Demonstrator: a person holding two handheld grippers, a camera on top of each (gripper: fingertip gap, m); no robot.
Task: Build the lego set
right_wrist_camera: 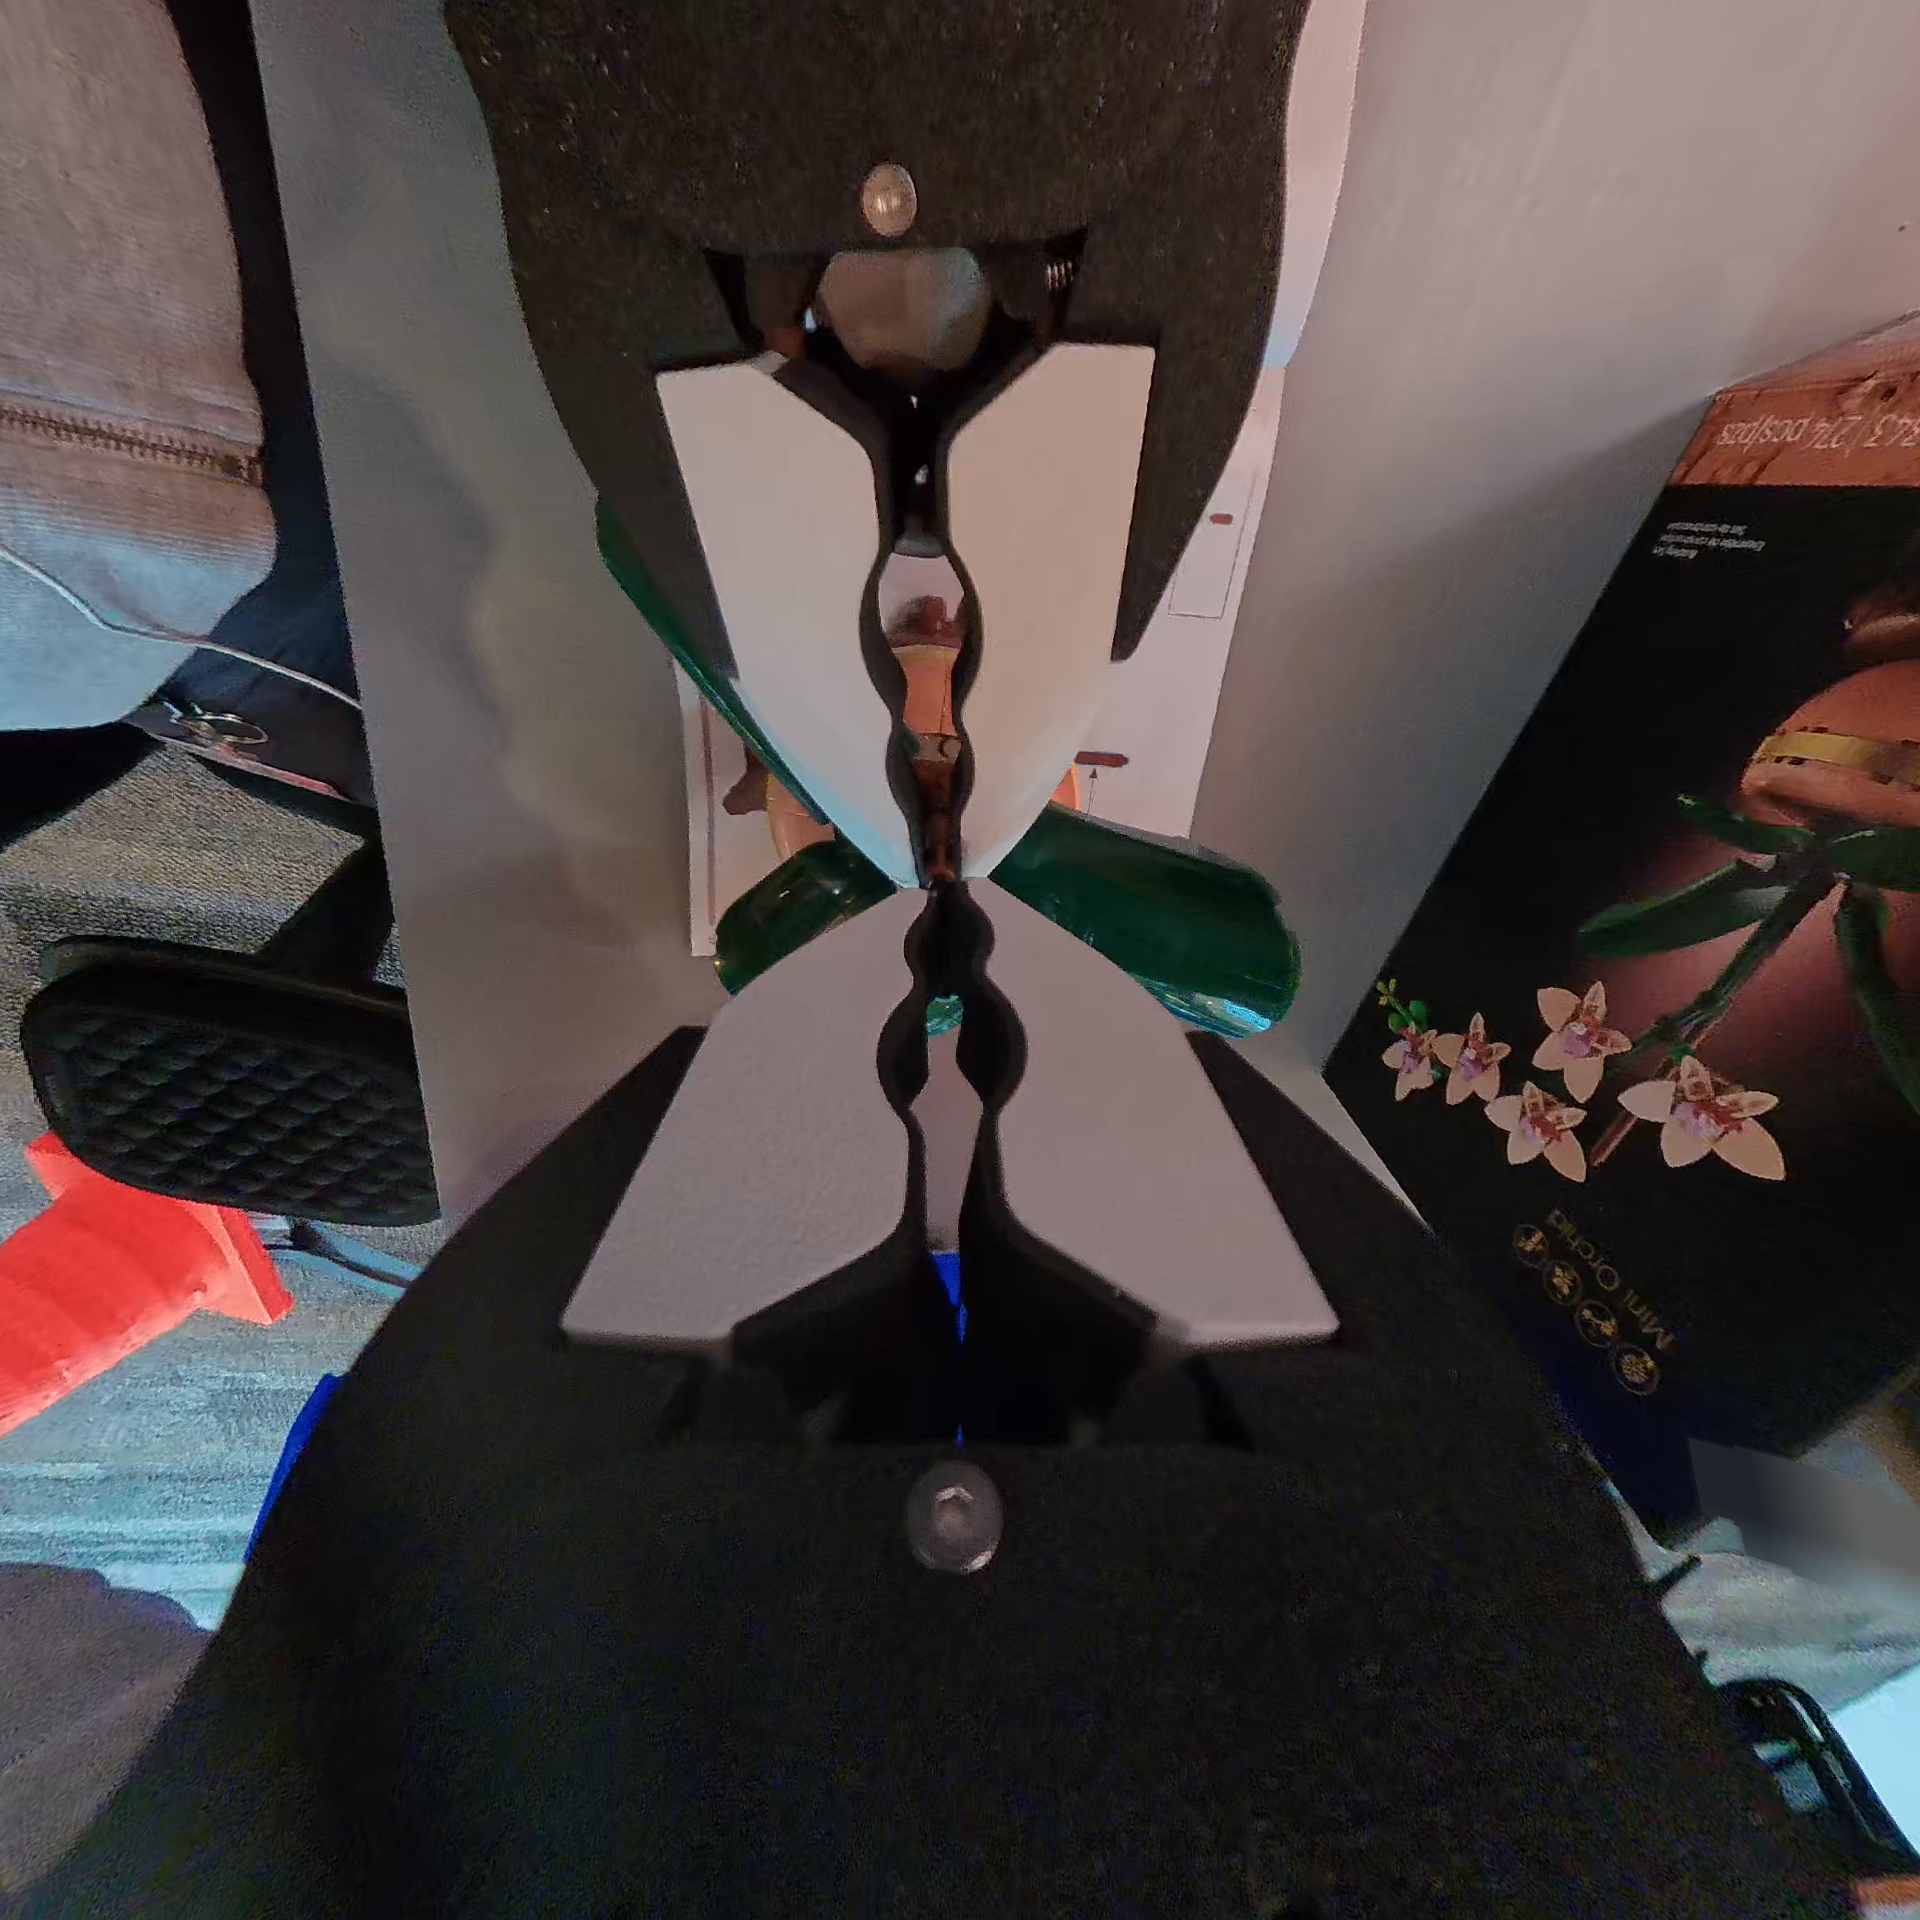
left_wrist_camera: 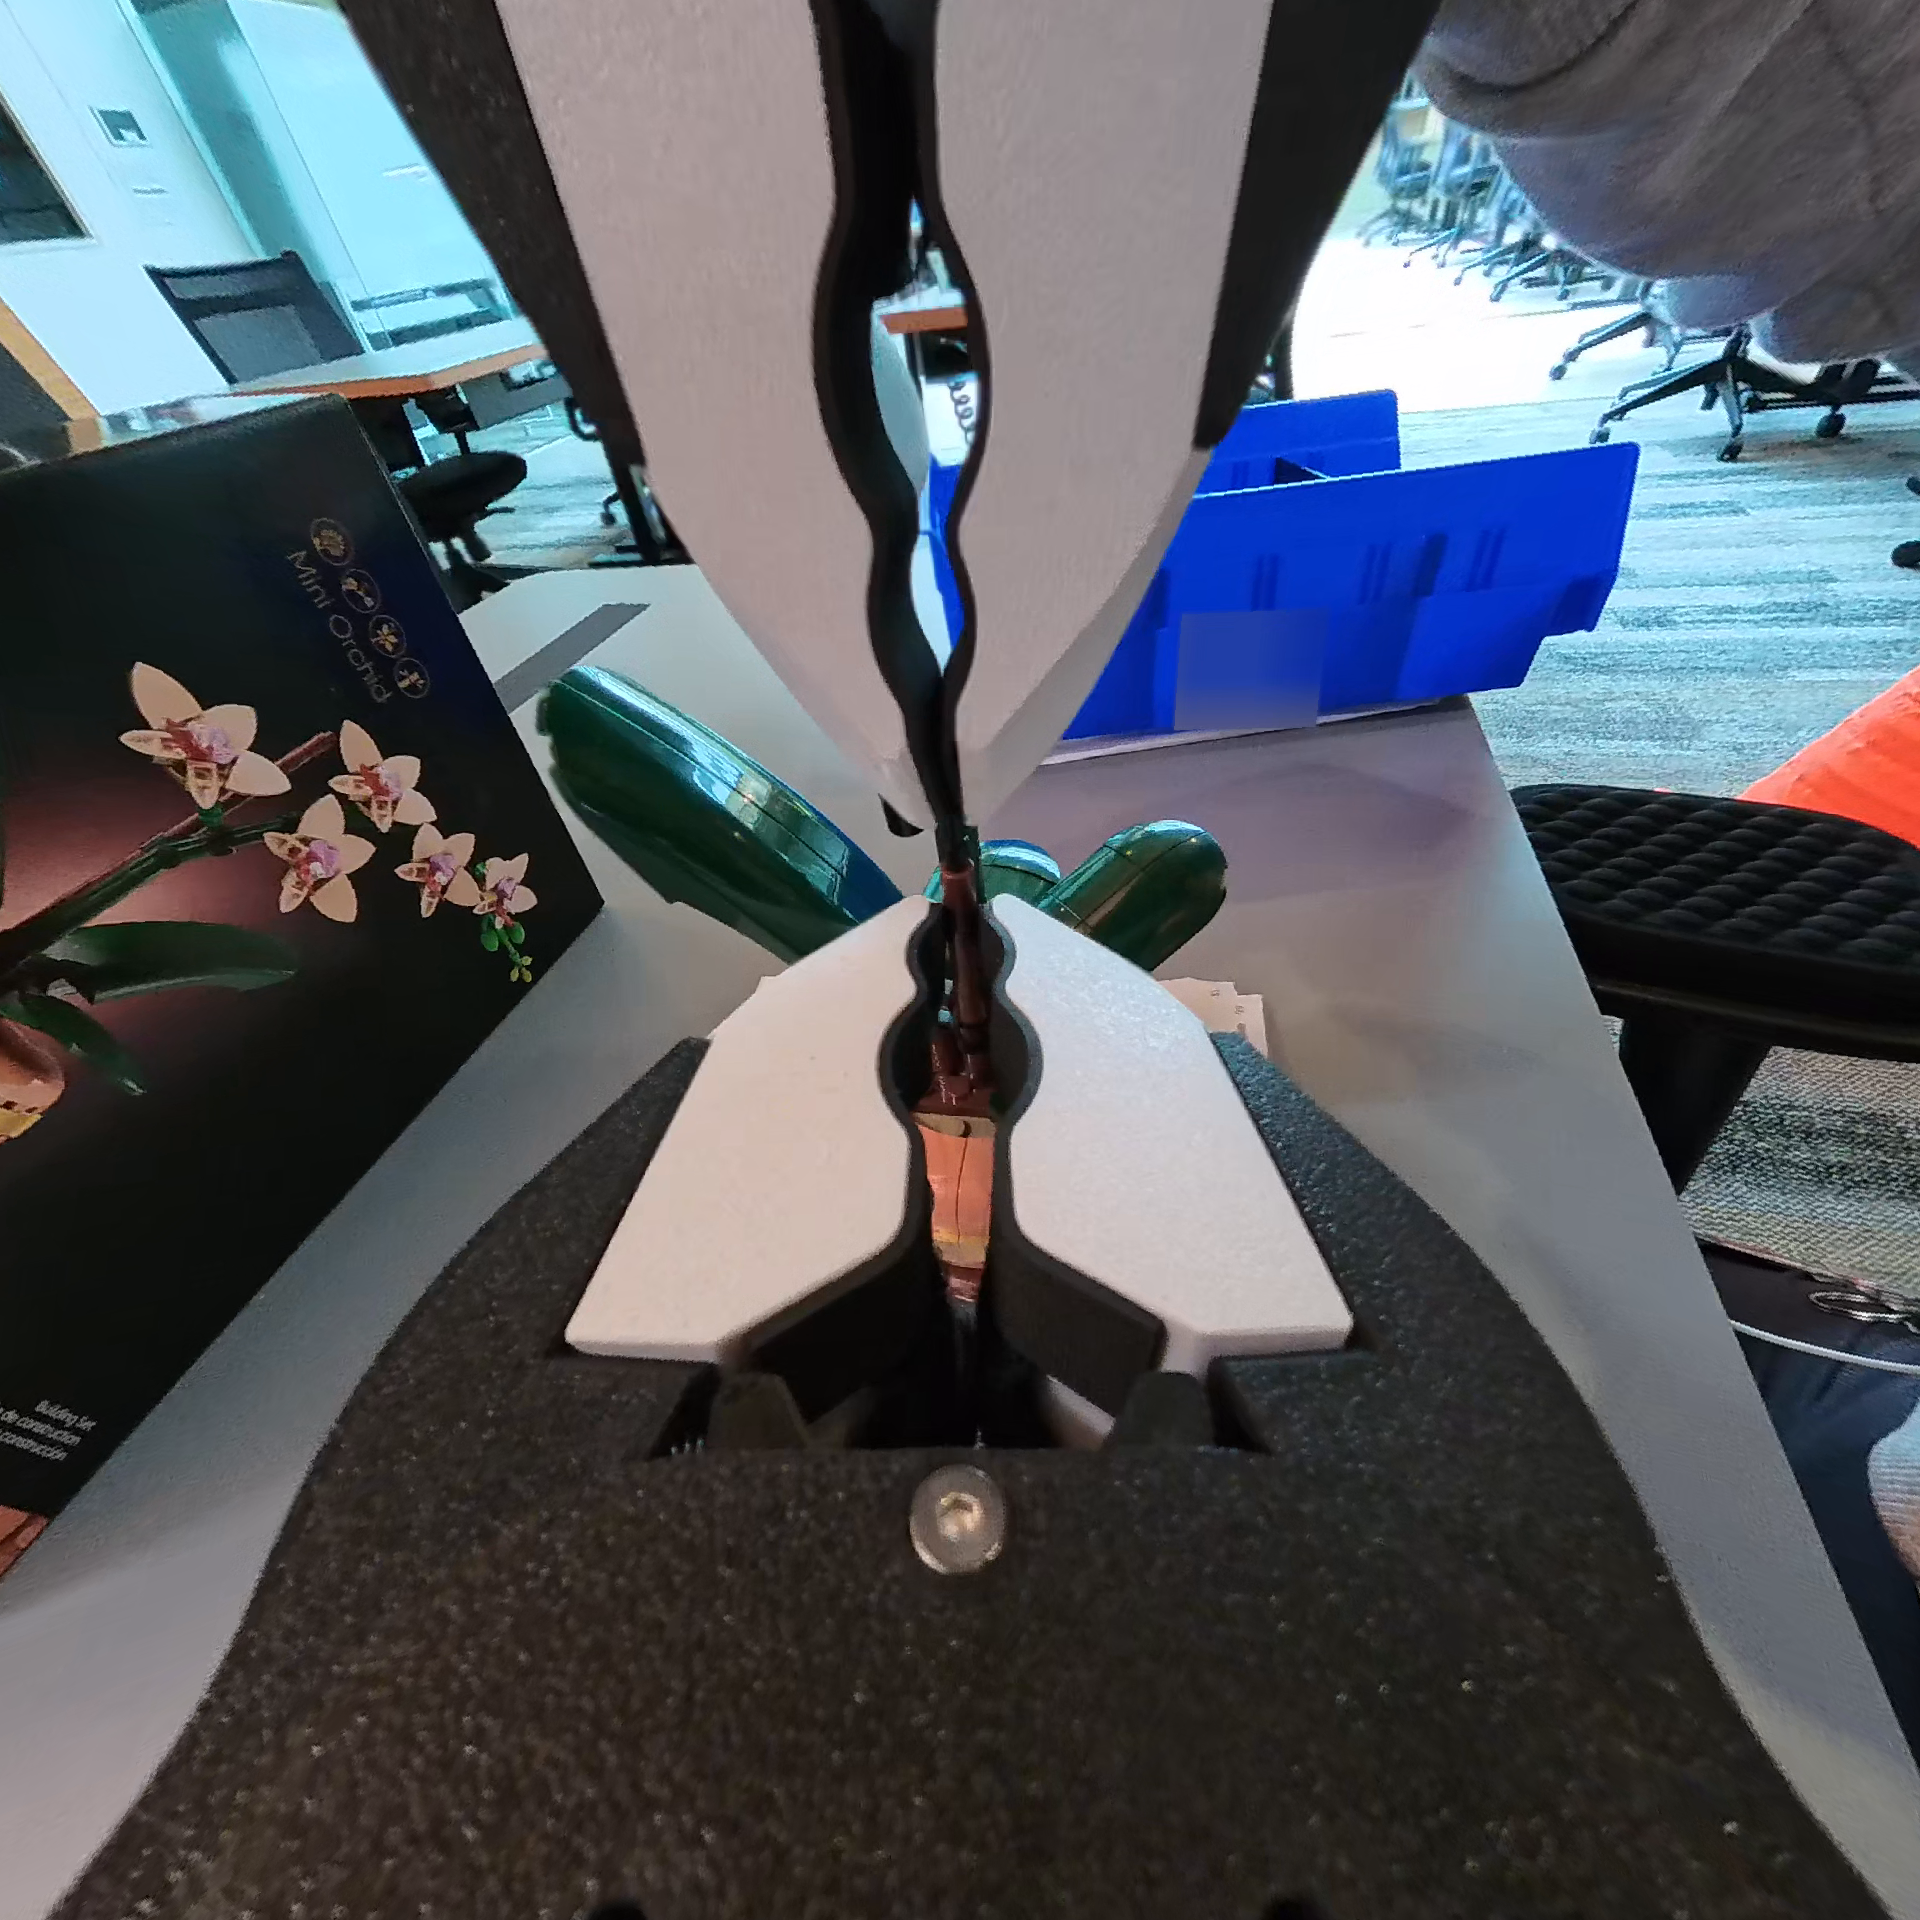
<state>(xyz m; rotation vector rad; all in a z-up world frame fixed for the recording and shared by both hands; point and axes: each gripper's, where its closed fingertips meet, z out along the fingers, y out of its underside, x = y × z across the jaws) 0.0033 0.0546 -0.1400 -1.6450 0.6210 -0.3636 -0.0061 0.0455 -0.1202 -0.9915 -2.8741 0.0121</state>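
The left hand-held gripper (left_wrist_camera: 954, 914) is clamped on the brown stem (left_wrist_camera: 961, 966) rising from the orchid model's green leaves (left_wrist_camera: 707, 790) on the tabletop (left_wrist_camera: 1299, 831). The right hand-held gripper (right_wrist_camera: 943, 899) meets it tip to tip, closed on the stem's top, likely pressing on a segment. Next calls for a straight, steady push.

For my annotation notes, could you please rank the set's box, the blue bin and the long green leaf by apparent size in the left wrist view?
1. Box, largest, though nearest the camera.
2. Blue bin.
3. Long green leaf, smallest; partly hidden by the grippers.
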